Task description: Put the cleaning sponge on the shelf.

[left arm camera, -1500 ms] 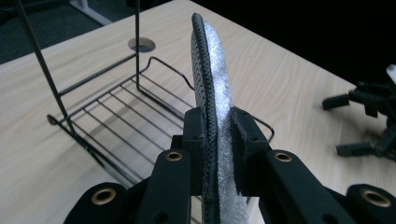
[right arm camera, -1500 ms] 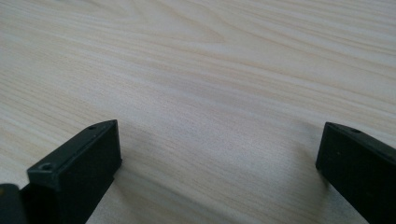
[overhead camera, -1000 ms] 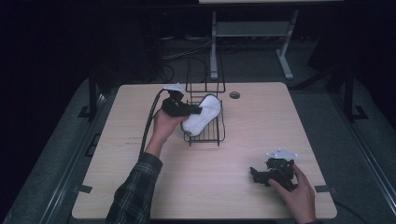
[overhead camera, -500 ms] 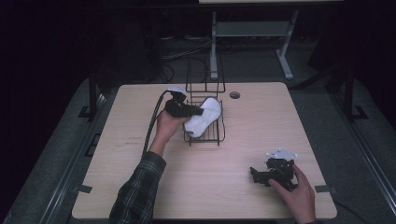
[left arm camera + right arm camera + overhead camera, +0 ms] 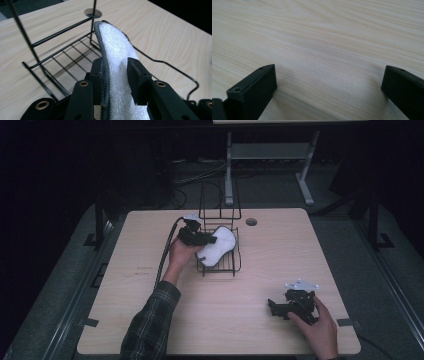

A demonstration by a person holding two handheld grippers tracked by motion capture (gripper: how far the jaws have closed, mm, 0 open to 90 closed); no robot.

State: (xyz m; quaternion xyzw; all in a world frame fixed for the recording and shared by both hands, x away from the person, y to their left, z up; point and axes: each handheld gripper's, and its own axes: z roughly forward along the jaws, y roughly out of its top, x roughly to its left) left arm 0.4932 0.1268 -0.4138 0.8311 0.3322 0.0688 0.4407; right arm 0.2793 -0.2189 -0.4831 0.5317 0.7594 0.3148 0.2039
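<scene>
Dark room, light wooden table (image 5: 150, 225) with round cable hole (image 5: 251, 221), grey carpet floor (image 5: 340, 220), white metal stand (image 5: 270, 150) behind

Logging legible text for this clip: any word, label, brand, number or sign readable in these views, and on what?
None. No print shows on the white slipper, the black wire rack, the wooden table, the left gripper or the right gripper.

Looks like a lab or test room w/ a staged recording setup: light wood-grain table (image 5: 280, 245) w/ a cable hole (image 5: 251, 221) at its far edge, alone on dark carpet, tape marks by the corners. Metal stand legs (image 5: 305, 185) and loose cables (image 5: 195, 175) at the far side, all dimly lit.
</scene>
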